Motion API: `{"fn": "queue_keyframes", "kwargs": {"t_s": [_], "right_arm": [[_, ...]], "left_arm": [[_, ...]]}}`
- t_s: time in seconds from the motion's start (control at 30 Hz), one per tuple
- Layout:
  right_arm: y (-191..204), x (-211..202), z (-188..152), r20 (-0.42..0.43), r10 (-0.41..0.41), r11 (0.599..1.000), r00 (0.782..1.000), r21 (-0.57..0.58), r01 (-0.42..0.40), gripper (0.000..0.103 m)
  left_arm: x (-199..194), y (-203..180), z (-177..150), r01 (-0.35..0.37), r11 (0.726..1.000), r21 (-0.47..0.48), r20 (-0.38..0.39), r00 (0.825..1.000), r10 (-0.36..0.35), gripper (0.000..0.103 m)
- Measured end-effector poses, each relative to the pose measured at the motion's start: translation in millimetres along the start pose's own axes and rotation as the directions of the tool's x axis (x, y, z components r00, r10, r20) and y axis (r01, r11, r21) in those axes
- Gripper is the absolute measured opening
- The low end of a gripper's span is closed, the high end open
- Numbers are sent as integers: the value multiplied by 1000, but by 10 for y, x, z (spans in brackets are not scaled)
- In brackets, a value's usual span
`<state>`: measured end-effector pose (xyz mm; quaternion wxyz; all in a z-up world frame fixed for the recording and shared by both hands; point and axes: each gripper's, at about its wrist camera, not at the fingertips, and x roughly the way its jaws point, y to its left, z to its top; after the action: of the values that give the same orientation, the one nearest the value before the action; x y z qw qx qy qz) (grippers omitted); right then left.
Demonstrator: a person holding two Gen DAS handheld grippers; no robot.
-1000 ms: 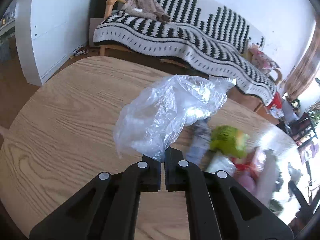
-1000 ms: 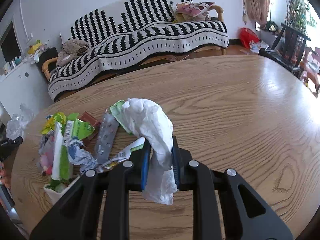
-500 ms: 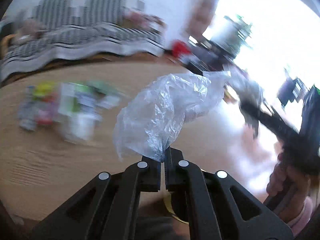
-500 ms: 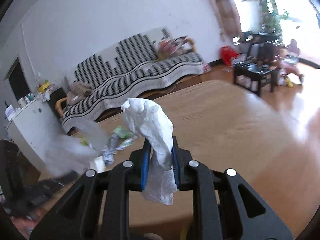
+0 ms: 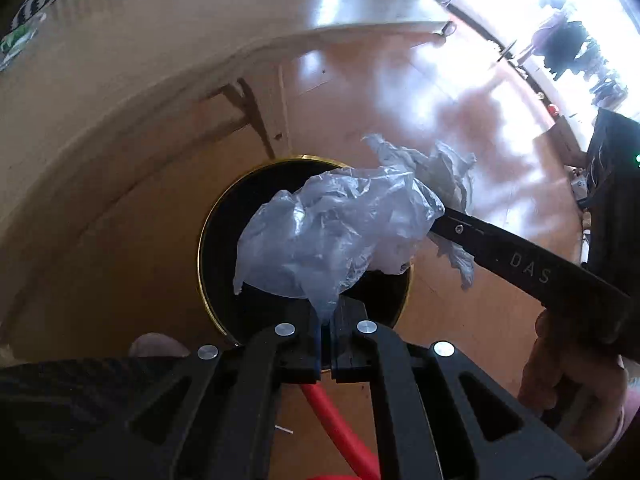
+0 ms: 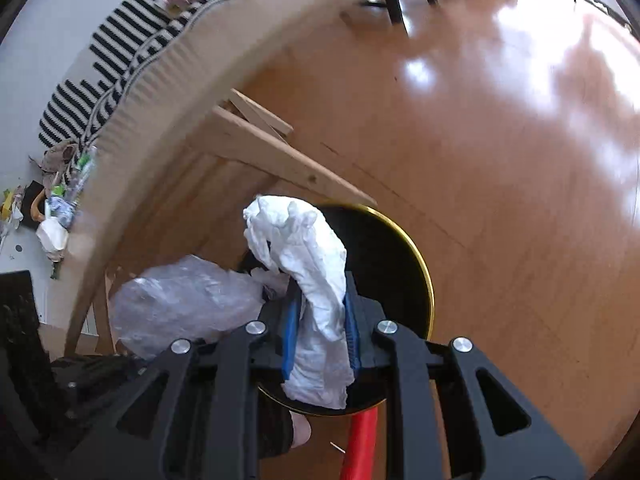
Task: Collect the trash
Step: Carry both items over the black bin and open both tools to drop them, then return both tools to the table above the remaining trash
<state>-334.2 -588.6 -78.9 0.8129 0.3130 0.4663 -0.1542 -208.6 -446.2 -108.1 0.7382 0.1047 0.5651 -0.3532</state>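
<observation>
Trash bin, round and black with a gold rim [image 5: 202, 240], fills the centre of both views; its inside is too dark to make out. Over it hangs a crumpled clear plastic bag [image 5: 332, 232], pinched in the left tool [image 5: 326, 334], whose jaws are together on a thin fold. A crumpled white paper tissue [image 6: 310, 276] is clamped in the right tool [image 6: 320, 320]. At upper left, leftover wrappers [image 6: 60, 204] on the wooden tabletop [image 6: 224, 28] are blurred.

right gripper [image 6: 320, 322] pinches white tissue [image 6: 310, 276] above the black bin [image 6: 416, 264].
</observation>
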Motion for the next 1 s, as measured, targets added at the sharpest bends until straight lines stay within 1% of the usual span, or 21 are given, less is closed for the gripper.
{"fn": "queue_keyframes", "kwargs": {"t_s": [0.03,0.1,0.13,0.2,0.23,0.3,0.33,0.37,0.4,0.43,0.47,0.5,0.53,0.6,0.67,0.73,0.8,0.83,0.9,0.93,1.0], "right_arm": [[3,19,5,-3,2,1000,1000,2,-2,20],[30,50,38,-7,5,1000,1000,0,-5,20],[42,53,42,-5,6,1000,1000,-1,-6,20],[57,57,68,-6,6,1000,1000,3,-6,20],[49,61,62,-8,8,1000,1000,6,-8,20],[36,49,63,-10,11,1000,1000,2,-11,21],[39,24,78,-3,19,1000,1000,2,-19,25],[40,-4,99,5,22,1000,1000,9,-22,50],[10,-73,108,30,30,999,999,32,-31,84],[-18,-149,112,57,37,998,998,49,-40,91],[-19,-189,135,64,36,998,997,50,-39,91],[-17,-220,149,69,38,998,997,43,-41,91],[-16,-256,164,76,41,998,996,36,-43,91],[-28,-308,186,86,52,998,995,34,-55,93],[-76,-344,193,98,69,995,993,63,-75,96],[-105,-346,219,106,83,992,991,86,-93,96],[-84,-351,227,117,83,992,990,83,-93,96],[-49,-340,238,125,73,994,989,71,-82,96],[59,-327,247,144,37,998,989,37,-43,96],[139,-314,261,156,13,1000,988,11,-15,96],[325,-284,295,170,-10,999,985,-47,19,96]], "left_arm": [[44,-29,-3,-4,1000,-3,-16,1000,4,1],[61,-85,-16,-3,1000,-2,-19,1000,3,1],[72,-22,35,-2,1000,-1,-18,1000,2,1],[47,-79,-34,4,1000,-2,-17,1000,-4,1],[116,-1,49,5,1000,-1,-20,1000,-5,1],[69,71,19,-3,1000,12,-15,1000,3,1],[22,86,2,-15,1000,22,-11,1000,15,3],[-18,125,-16,-35,999,27,-6,999,35,5],[-34,106,-36,-49,998,27,-6,999,50,24],[-45,96,-38,-51,998,24,-12,999,51,73],[-65,72,-30,-53,998,22,-8,999,53,93],[-134,61,-21,-46,999,24,20,999,46,97],[-235,68,-11,-29,999,26,62,998,28,97],[-387,11,-22,-2,999,35,120,993,-2,97],[-519,-6,-72,13,999,33,155,988,-18,97],[-710,10,-98,37,999,25,183,982,-41,97],[-935,108,-121,47,999,18,226,973,-50,97],[-1117,178,-125,31,1000,5,266,963,-31,97],[-1409,321,-164,3,999,-33,319,948,7,97],[-1589,470,-159,-21,997,-76,355,934,47,97],[-1857,733,-166,-62,985,-162,400,908,123,97]]}}
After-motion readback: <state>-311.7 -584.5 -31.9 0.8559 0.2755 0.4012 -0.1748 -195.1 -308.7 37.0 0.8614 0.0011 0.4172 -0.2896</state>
